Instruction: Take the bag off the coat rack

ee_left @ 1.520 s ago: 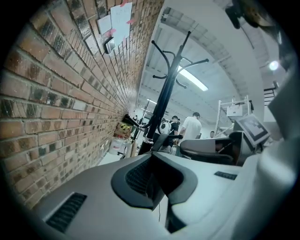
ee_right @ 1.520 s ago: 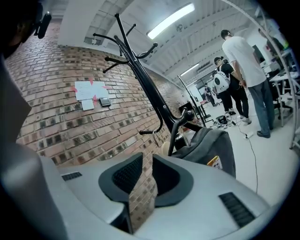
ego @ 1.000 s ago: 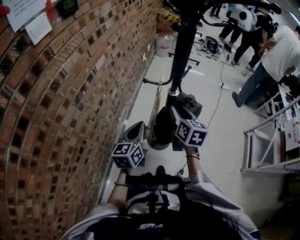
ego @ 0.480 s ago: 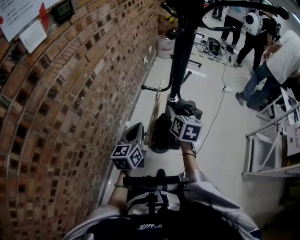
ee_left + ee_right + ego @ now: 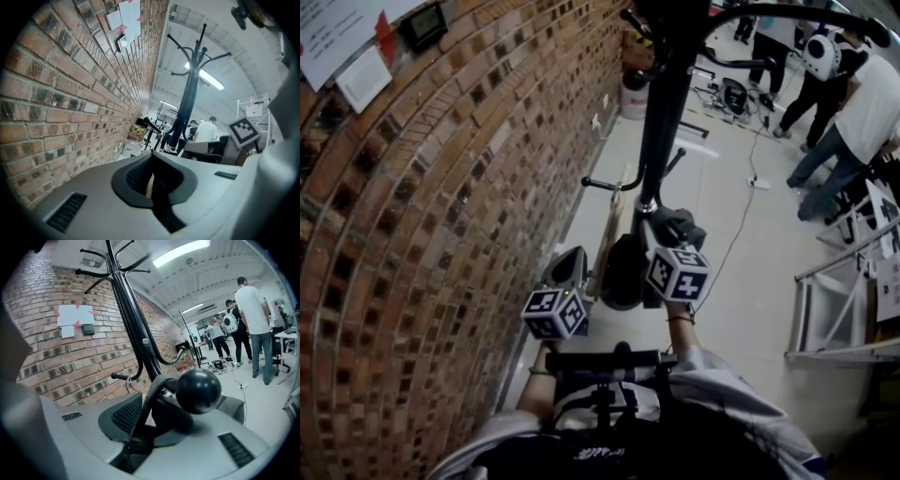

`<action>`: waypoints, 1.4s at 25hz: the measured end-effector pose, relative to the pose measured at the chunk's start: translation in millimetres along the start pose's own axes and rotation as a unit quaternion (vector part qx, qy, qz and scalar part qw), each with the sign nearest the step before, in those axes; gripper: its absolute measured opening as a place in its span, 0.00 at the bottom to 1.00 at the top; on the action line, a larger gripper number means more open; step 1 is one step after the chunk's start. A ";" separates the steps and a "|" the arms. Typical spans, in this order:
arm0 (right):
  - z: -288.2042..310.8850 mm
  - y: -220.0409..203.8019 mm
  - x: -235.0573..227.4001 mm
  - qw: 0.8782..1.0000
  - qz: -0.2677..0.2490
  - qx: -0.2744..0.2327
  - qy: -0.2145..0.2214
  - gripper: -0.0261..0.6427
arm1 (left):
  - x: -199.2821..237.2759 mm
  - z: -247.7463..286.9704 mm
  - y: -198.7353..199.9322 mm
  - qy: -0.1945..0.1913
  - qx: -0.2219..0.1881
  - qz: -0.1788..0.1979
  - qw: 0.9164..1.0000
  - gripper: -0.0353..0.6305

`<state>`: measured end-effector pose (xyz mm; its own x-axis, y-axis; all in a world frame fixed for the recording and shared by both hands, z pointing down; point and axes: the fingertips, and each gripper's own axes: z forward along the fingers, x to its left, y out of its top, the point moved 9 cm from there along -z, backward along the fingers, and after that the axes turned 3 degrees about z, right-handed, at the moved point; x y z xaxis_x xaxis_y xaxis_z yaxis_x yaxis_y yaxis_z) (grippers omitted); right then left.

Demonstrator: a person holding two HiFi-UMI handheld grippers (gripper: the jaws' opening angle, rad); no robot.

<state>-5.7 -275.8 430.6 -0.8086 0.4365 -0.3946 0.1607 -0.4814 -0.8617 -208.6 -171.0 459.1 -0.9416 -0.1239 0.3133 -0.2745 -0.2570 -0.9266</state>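
A black coat rack (image 5: 661,122) stands beside the brick wall; its pole also shows in the left gripper view (image 5: 187,112) and the right gripper view (image 5: 133,329). A dark bag (image 5: 623,267) hangs low on it. Its strap (image 5: 150,399) loops over a hook with a round black knob (image 5: 198,391). My right gripper (image 5: 654,223) (image 5: 140,427) is at the bag, its jaws closing with the strap pinched between them. My left gripper (image 5: 567,270) (image 5: 151,178) hovers left of the bag near the wall, shut with nothing in it.
The brick wall (image 5: 441,234) runs close along the left. A wooden plank (image 5: 609,225) leans by the rack's base. Several people (image 5: 862,103) stand at the far right, with a white metal frame (image 5: 834,309), a floor cable (image 5: 731,225) and a bucket (image 5: 633,89).
My right gripper has dropped slightly lower against the bag. The left gripper has stayed almost in place.
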 end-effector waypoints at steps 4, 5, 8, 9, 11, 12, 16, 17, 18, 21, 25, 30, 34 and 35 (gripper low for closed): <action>-7.5 0.4 -2.2 0.999 0.004 -0.020 0.028 0.13 | -4.5 1.0 2.6 0.009 0.009 0.001 1.000 0.06; -9.9 0.9 -2.2 0.999 0.008 -0.023 0.035 0.12 | -4.9 1.5 2.5 0.008 0.007 0.002 1.000 0.06; -17.8 4.7 -2.5 0.997 0.040 -0.029 0.051 0.11 | -4.2 2.5 3.7 0.010 0.006 0.003 1.000 0.06; -20.3 5.9 -2.8 0.997 0.051 -0.032 0.057 0.11 | -3.4 3.8 3.9 0.009 0.003 0.006 1.000 0.06; -25.6 7.0 -2.8 0.995 0.068 -0.034 0.069 0.10 | -3.3 4.8 5.2 0.014 0.006 0.010 1.000 0.06; -28.8 7.4 -3.2 0.994 0.077 -0.034 0.076 0.10 | -4.1 4.8 5.4 0.018 0.011 0.011 1.000 0.06; -44.1 11.6 -3.1 0.987 0.114 -0.042 0.102 0.10 | -7.2 8.4 3.1 0.019 0.019 0.008 1.000 0.06; -47.8 11.7 -2.2 0.986 0.118 -0.043 0.108 0.10 | -7.7 10.0 1.9 0.013 0.016 0.008 1.000 0.06; -50.8 10.7 -1.8 0.985 0.121 -0.043 0.113 0.10 | -8.7 11.4 1.1 0.008 0.015 0.008 1.000 0.06; -57.9 8.4 -3.0 0.983 0.129 -0.040 0.123 0.10 | -16.2 13.2 1.8 0.003 0.022 0.008 1.000 0.06; -69.0 14.0 0.1 0.984 0.116 -0.046 0.127 0.10 | -21.1 16.2 -0.2 -0.011 0.017 0.016 1.000 0.06; -84.4 29.7 6.5 0.982 0.107 -0.070 0.140 0.10 | -19.2 18.0 -2.1 -0.019 0.011 0.010 1.000 0.06; -96.9 27.5 2.2 0.979 0.127 -0.080 0.134 0.10 | -21.6 17.1 -1.0 -0.026 0.007 0.013 1.000 0.06; -98.6 25.3 0.0 0.979 0.130 -0.084 0.135 0.10 | -22.2 16.8 -0.5 -0.027 0.008 0.015 0.999 0.06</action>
<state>54.1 -213.1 377.3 -0.5527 0.5110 -0.6583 0.4509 -0.4810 -0.7519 -184.3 -184.1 456.1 -0.9371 -0.1831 0.2971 -0.2433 -0.2675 -0.9323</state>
